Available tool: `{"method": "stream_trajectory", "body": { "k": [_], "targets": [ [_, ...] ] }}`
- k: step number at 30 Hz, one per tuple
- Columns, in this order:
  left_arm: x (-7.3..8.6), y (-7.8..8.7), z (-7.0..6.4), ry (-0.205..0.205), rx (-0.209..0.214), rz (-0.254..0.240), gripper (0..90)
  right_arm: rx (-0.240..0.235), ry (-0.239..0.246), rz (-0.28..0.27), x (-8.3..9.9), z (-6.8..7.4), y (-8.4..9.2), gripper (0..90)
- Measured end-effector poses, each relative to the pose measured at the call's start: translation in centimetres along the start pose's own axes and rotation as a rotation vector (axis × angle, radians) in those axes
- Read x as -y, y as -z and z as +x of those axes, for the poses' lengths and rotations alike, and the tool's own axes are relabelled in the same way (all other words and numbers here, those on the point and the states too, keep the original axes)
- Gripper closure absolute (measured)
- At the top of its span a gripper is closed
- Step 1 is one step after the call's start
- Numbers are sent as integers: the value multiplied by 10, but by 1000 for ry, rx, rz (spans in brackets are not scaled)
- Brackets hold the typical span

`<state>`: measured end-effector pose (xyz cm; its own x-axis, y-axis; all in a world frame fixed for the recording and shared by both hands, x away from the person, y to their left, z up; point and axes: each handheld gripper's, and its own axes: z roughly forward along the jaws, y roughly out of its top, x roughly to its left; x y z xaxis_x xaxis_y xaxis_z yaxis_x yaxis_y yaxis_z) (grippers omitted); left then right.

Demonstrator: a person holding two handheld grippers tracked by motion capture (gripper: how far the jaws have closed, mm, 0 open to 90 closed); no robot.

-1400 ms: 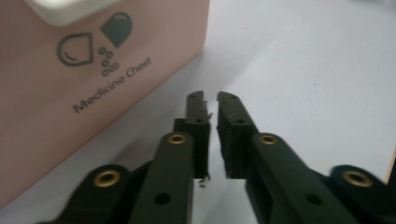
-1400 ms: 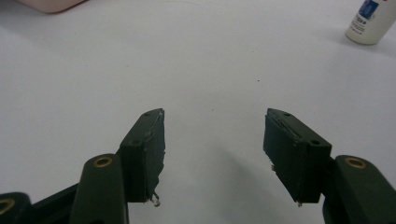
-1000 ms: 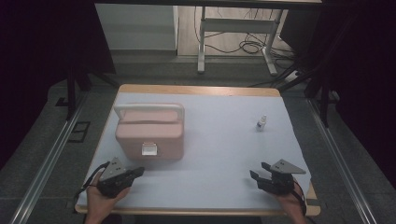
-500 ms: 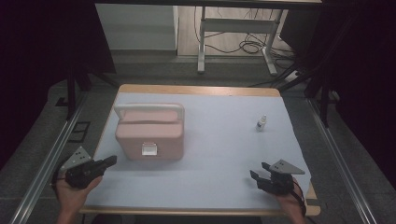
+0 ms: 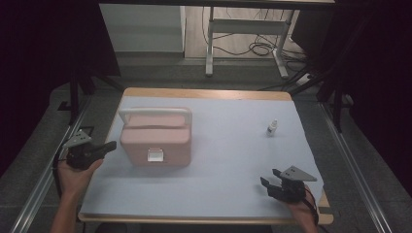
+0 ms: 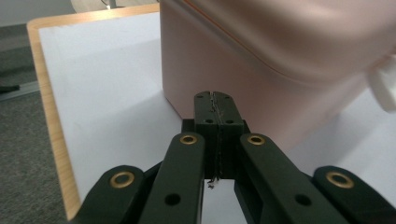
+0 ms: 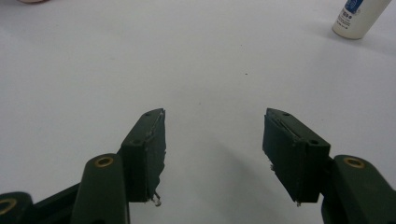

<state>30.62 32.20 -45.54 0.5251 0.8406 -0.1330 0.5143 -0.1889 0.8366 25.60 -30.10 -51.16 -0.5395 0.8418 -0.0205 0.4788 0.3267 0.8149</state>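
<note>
A pink lidded box [image 5: 155, 138] with a white handle and a white front latch [image 5: 155, 155] stands on the left half of the white-topped table [image 5: 228, 160]. My left gripper [image 5: 111, 144] hovers at the table's left edge, shut with nothing in it, its tips pointing at the box's left side. In the left gripper view the pressed-together jaws sit just short of the box wall [image 6: 243, 79]. My right gripper [image 5: 266, 183] rests near the front right corner, open and empty. A small white bottle [image 5: 272, 127] stands at the right, also seen far off as the bottle [image 7: 357, 16] in the right gripper view.
The table's wooden rim [image 5: 204, 93] borders the white top. Metal rails [image 5: 43, 174] run along both sides of the table. A desk frame and cables [image 5: 243, 43] stand on the floor beyond the far edge.
My left gripper has moved from the front of the table leftward and away from me, to the left edge beside the box. The right gripper has stayed put.
</note>
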Motion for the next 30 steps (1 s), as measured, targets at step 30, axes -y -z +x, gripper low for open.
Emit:
{"method": "stream_trajectory", "body": {
  "k": [30],
  "targets": [
    [-17,-78,-16,20,71,100,900,3,14,3,0,3,-2,392]
  ]
}}
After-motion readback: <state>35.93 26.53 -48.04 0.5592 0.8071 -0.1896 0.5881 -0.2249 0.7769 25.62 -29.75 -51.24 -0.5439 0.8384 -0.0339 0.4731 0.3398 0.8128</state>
